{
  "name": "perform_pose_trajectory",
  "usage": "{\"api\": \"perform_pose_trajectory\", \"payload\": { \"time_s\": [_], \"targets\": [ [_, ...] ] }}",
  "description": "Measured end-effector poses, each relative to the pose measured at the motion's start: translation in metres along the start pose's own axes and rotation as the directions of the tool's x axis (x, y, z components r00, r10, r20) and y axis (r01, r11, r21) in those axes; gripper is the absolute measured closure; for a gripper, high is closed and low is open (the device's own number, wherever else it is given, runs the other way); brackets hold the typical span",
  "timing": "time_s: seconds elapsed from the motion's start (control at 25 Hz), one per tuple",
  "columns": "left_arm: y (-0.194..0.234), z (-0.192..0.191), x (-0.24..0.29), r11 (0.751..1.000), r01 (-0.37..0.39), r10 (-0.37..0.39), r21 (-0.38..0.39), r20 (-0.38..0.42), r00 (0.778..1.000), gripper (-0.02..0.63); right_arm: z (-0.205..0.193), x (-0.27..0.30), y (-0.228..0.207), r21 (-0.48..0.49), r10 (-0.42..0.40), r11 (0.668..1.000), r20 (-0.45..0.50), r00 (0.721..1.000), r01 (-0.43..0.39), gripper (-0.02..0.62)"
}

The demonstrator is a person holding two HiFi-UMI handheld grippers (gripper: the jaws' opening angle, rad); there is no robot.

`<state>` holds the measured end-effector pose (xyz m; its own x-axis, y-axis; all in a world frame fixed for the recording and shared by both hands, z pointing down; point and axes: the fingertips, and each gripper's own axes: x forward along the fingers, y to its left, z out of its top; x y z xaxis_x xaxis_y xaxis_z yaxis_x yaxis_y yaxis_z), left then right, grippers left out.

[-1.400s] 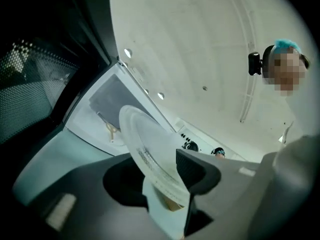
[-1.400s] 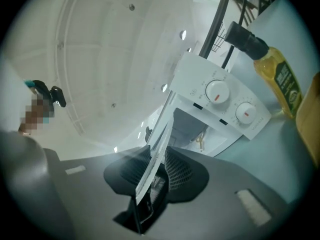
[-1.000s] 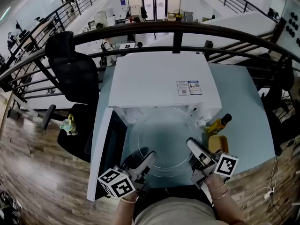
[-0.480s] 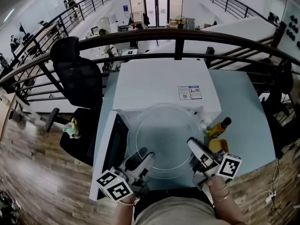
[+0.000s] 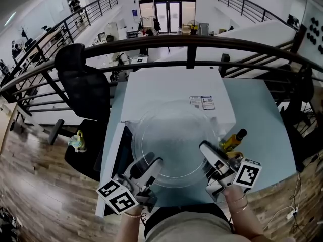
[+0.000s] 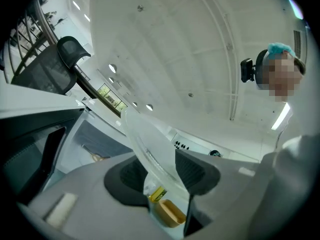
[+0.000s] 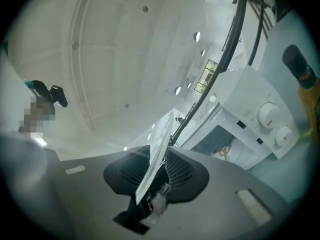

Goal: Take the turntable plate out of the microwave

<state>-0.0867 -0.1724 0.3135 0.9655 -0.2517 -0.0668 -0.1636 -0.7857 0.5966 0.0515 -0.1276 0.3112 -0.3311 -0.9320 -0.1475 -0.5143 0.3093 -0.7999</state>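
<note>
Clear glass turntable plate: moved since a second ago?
Yes, lifted. The clear glass turntable plate's far rim now overlaps the white microwave's top, near its label; earlier it stopped at the front edge.

The head camera looked steeply down from above the person, taking in the microwave (image 5: 176,92) top, the tabletop (image 5: 257,120) and, at the frame's bottom, the left claw (image 5: 153,163) and right claw (image 5: 203,148). Each claw camera sat close behind its own jaws, facing along them, with the ceiling (image 6: 175,44) filling the upper frame. All three views shared the plate (image 5: 171,140) and the microwave; the right claw view alone caught its dials (image 7: 270,115).
</note>
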Motion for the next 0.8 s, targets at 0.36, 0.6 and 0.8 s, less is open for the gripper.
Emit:
{"api": "perform_pose_trajectory", "payload": {
  "time_s": [0.36, 0.6, 0.8],
  "targets": [
    [-0.001, 0.013, 0.007, 1.0, 0.021, -0.022, 0.023, 0.024, 0.999, 0.439, 0.01, 0.007, 0.002, -0.02, 0.017, 1.0, 0.005, 1.0, -0.017, 0.474],
    [0.002, 0.014, 0.012, 1.0, 0.011, -0.012, 0.012, 0.038, 0.999, 0.439, 0.014, 0.01, -0.003, -0.018, 0.017, 1.0, 0.008, 1.0, -0.016, 0.472],
    [0.005, 0.014, 0.013, 1.0, 0.008, -0.008, 0.007, 0.042, 0.999, 0.44, 0.015, 0.013, -0.003, -0.021, 0.025, 0.999, 0.009, 1.0, -0.025, 0.472]
  ]
}}
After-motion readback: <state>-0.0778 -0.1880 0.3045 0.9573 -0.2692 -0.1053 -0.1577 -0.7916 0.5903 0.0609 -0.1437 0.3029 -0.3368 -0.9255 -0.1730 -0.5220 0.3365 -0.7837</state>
